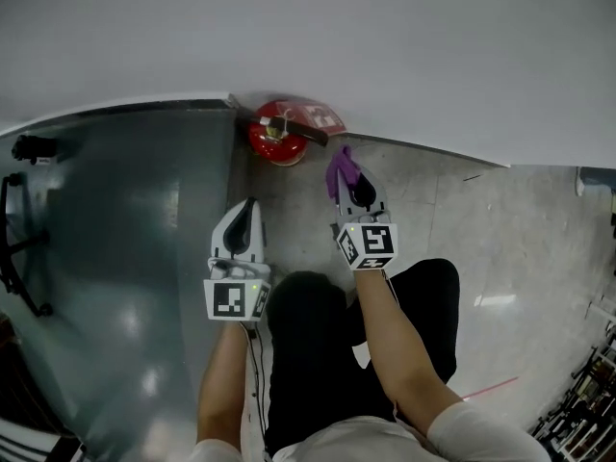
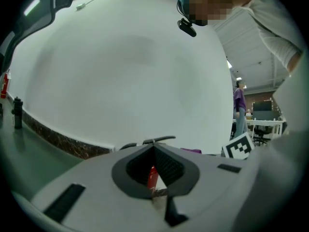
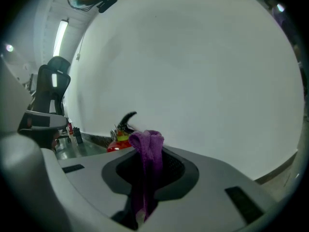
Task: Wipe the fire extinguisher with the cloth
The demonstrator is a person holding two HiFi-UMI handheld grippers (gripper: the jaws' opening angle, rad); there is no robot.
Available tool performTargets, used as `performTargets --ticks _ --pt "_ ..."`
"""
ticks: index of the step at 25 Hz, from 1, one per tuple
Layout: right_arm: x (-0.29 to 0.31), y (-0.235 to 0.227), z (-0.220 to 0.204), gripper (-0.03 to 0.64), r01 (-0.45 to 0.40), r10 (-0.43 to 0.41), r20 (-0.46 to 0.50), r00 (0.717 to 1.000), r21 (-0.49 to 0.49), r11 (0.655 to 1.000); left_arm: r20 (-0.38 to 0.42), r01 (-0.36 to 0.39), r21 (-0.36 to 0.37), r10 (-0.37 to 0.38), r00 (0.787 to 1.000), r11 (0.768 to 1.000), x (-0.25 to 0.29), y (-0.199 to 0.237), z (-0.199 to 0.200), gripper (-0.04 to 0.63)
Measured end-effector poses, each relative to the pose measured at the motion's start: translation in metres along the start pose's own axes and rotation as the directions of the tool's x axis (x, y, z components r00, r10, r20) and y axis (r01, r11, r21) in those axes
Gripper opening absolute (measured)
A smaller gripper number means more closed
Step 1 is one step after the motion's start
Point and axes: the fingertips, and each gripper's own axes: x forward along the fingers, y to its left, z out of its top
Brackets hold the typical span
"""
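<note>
A red fire extinguisher [image 1: 279,139] with a black handle stands on the floor against the white wall. My left gripper [image 1: 249,206] hangs just below and left of it, jaws shut and empty. In the left gripper view a strip of the red extinguisher [image 2: 152,177] shows behind the closed tips. My right gripper [image 1: 350,177] is shut on a purple cloth [image 1: 339,167], which bunches up past the tips just right of the extinguisher. In the right gripper view the cloth [image 3: 147,151] drapes between the jaws, with the extinguisher [image 3: 117,140] a little to its left.
A glossy grey-green floor strip [image 1: 115,219] runs on the left, with a black stand's legs [image 1: 19,258] on it. Speckled light floor [image 1: 481,219] lies on the right. A black chair [image 3: 50,88] and a distant standing person in purple [image 2: 239,103] show in the gripper views.
</note>
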Motion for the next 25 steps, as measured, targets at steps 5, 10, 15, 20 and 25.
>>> performTargets --ticks 5,10,15,20,25 --pt "0.045 -0.029 -0.074 0.066 0.005 -0.005 0.021 1.0 0.007 1.0 -0.004 0.042 0.012 -0.042 0.999 0.999 0.033 0.011 -0.079 0.005" --pt "0.08 -0.049 -0.152 0.066 -0.004 0.004 -0.012 1.0 0.031 0.999 0.039 0.046 0.014 -0.046 0.998 0.999 0.041 0.019 -0.125 0.005" --pt "0.111 -0.066 -0.207 0.066 0.02 -0.015 -0.066 0.998 0.086 0.996 0.034 0.038 0.023 -0.039 0.999 0.999 0.038 0.028 -0.156 0.005" --pt "0.126 -0.057 -0.243 0.066 0.019 -0.002 -0.112 0.994 0.15 0.989 0.012 0.041 0.018 -0.041 0.999 0.999 0.037 0.033 -0.17 0.005" --pt "0.134 -0.06 -0.272 0.066 0.025 0.008 -0.153 0.988 0.207 0.978 0.019 0.052 0.006 -0.052 0.998 0.999 0.037 0.038 -0.174 0.005"
